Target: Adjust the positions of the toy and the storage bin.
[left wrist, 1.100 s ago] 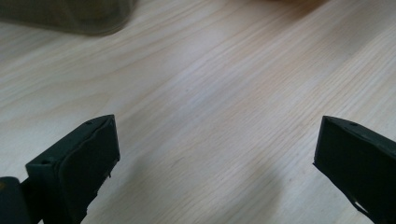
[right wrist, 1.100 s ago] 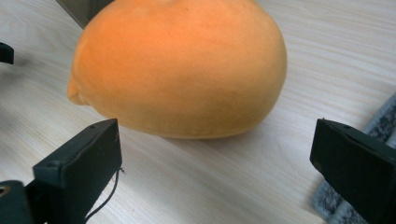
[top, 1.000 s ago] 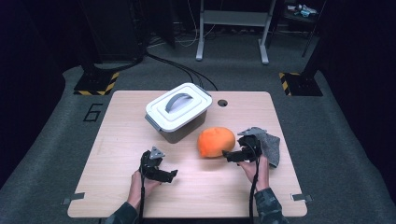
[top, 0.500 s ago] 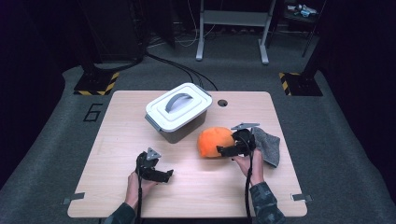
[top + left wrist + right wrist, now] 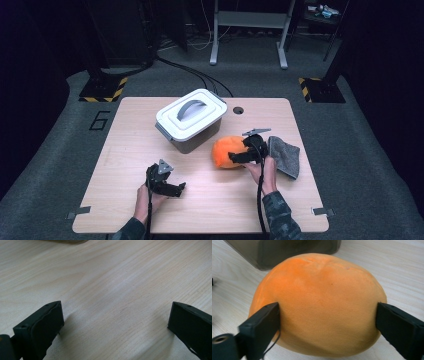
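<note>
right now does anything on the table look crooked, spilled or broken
Only the lidded box sits askew to the table edges. The orange plush toy and grey cloth look intact, and nothing is spilled.

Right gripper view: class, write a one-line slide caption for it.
Right gripper jaws closing around an orange plush ball on the wooden table, grey box behind.

numeral 6 (image 5: 100, 120) on floor mat (image 5: 75, 150)

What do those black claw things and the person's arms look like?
Each gripper, left and right, is black with two flat, blocky jaws, a grey three-cornered plate on top and a thin black cable trailing back. The person's sleeves are a dark camouflage pattern.
</note>
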A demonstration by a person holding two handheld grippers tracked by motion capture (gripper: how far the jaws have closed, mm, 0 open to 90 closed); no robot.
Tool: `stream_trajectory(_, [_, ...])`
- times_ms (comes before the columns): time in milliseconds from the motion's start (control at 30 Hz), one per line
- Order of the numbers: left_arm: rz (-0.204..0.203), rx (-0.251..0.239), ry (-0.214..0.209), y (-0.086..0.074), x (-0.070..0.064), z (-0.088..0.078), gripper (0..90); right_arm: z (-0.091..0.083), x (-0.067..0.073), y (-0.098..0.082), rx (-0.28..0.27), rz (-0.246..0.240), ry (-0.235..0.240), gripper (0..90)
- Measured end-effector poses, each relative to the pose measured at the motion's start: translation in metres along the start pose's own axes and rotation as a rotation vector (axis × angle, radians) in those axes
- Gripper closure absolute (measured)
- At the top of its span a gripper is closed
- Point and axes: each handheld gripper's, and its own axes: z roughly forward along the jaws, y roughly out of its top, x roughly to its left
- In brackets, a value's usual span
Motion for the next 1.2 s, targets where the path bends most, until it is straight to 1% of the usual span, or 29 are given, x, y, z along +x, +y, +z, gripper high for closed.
stream_trajectory(67, [-0.002,-0.001,-0.001,0.000,0.000,0.000,0.0,0.003,-0.001,-0.003,0.006,-0.011,-0.009,13.0])
stream_trajectory(100, [-0.003,-0.002,-0.001,0.000,0.000,0.000,0.0,0.004,0.000,-0.004,0.014,0.007,-0.004,15.7])
stream_trajectory(133, [-0.003,-0.002,0.000,0.000,0.000,0.000,0.0,0.006,-0.001,-0.006,0.007,0.006,-0.009,18.1])
stream_trajectory(333, [0.000,0.000,-0.007,0.000,0.000,0.000,0.0,0.009,-0.002,-0.010,0.011,-0.003,-0.013,35.6])
stream_trajectory(367, [-0.001,-0.004,-0.001,-0.001,0.000,0.000,0.0,0.009,-0.001,-0.010,0.014,-0.003,-0.013,39.0])
stream_trajectory(433, [-0.003,-0.005,-0.005,-0.001,0.000,0.000,0.0,0.010,-0.003,-0.011,0.009,-0.009,-0.007,45.9])
stream_trajectory(533, [-0.005,-0.006,-0.006,-0.001,0.000,0.000,0.0,0.011,-0.004,-0.013,-0.008,0.000,0.001,54.1])
stream_trajectory(567, [-0.003,-0.006,-0.004,-0.001,0.000,0.000,0.0,0.011,-0.004,-0.014,-0.011,-0.015,0.002,56.6])
stream_trajectory(600, [-0.004,-0.006,-0.004,-0.001,0.000,0.000,0.0,0.010,-0.003,-0.014,-0.019,-0.005,0.005,58.5])
stream_trajectory(633, [-0.001,-0.005,-0.004,-0.001,0.000,0.000,0.1,0.011,-0.003,-0.015,-0.028,-0.013,0.000,60.0])
stream_trajectory(667, [-0.002,-0.005,-0.004,-0.001,0.000,0.000,0.1,0.010,-0.003,-0.015,-0.030,-0.011,0.008,61.3])
stream_trajectory(700, [-0.002,-0.008,-0.002,-0.001,0.000,0.000,0.1,0.009,-0.005,-0.015,-0.038,-0.024,0.012,62.4])
stream_trajectory(833, [-0.001,-0.013,0.001,-0.001,0.000,0.000,0.5,0.002,-0.005,-0.016,-0.066,-0.010,0.023,65.5])
stream_trajectory(1000, [-0.001,-0.014,0.002,-0.001,0.000,0.000,0.8,-0.002,-0.004,-0.016,-0.104,-0.031,0.025,66.9])
stream_trajectory(1033, [-0.001,-0.015,0.003,-0.001,0.000,0.000,0.9,-0.003,-0.003,-0.016,-0.111,-0.024,0.026,67.1])
stream_trajectory(1067, [0.000,-0.013,0.001,-0.001,0.000,0.000,1.0,-0.005,-0.002,-0.016,-0.118,-0.033,0.022,67.3])
stream_trajectory(1133, [0.006,-0.007,0.000,-0.001,0.001,-0.001,1.2,-0.008,0.000,-0.016,-0.122,-0.043,0.021,67.4])
stream_trajectory(1200, [0.008,-0.006,0.003,-0.001,0.001,-0.001,1.3,-0.011,0.002,-0.017,-0.127,-0.044,0.029,67.5])
